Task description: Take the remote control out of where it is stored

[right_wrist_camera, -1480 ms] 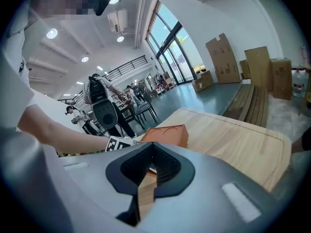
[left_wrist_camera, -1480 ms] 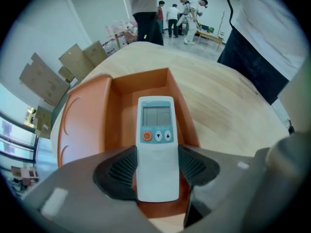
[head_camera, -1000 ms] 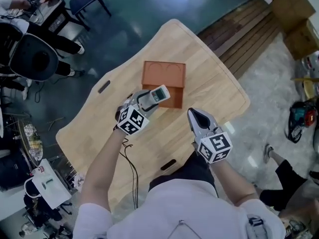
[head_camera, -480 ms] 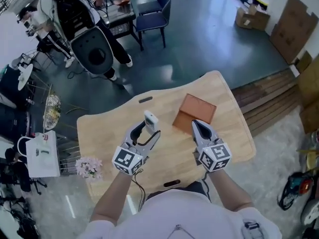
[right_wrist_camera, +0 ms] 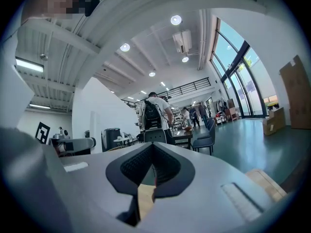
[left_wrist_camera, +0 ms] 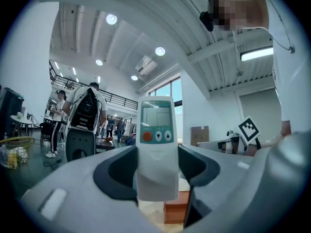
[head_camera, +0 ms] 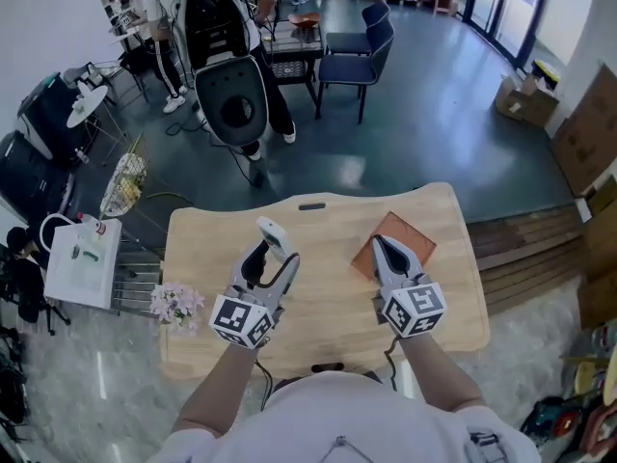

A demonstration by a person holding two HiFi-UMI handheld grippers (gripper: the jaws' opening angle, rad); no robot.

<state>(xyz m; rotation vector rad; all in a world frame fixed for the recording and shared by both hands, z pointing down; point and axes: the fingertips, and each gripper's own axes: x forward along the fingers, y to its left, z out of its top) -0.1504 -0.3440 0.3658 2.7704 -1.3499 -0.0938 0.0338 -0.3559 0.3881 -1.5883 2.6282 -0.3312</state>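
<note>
The white remote control (head_camera: pixel 269 231) with a small screen and an orange button stands upright between the jaws of my left gripper (head_camera: pixel 271 255), above the middle of the wooden table (head_camera: pixel 328 297). In the left gripper view the remote control (left_wrist_camera: pixel 156 144) fills the centre, pinched on both sides, with the brown box (left_wrist_camera: pixel 176 211) low behind it. That brown box (head_camera: pixel 407 232) lies on the table's right part, partly hidden by my right gripper (head_camera: pixel 383 246). The right gripper (right_wrist_camera: pixel 152 155) is shut with nothing in it.
A bunch of pink flowers (head_camera: pixel 176 304) lies at the table's left edge, with a white bag (head_camera: pixel 85 260) on the floor beside it. Beyond the far edge stand a person with a black backpack (head_camera: pixel 214 17) and blue chairs (head_camera: pixel 359 51). Wooden planks (head_camera: pixel 525 242) lie to the right.
The head view has swung up toward the room. My left gripper has carried the remote away from the box and turned it upright. The right gripper stays shut near the box.
</note>
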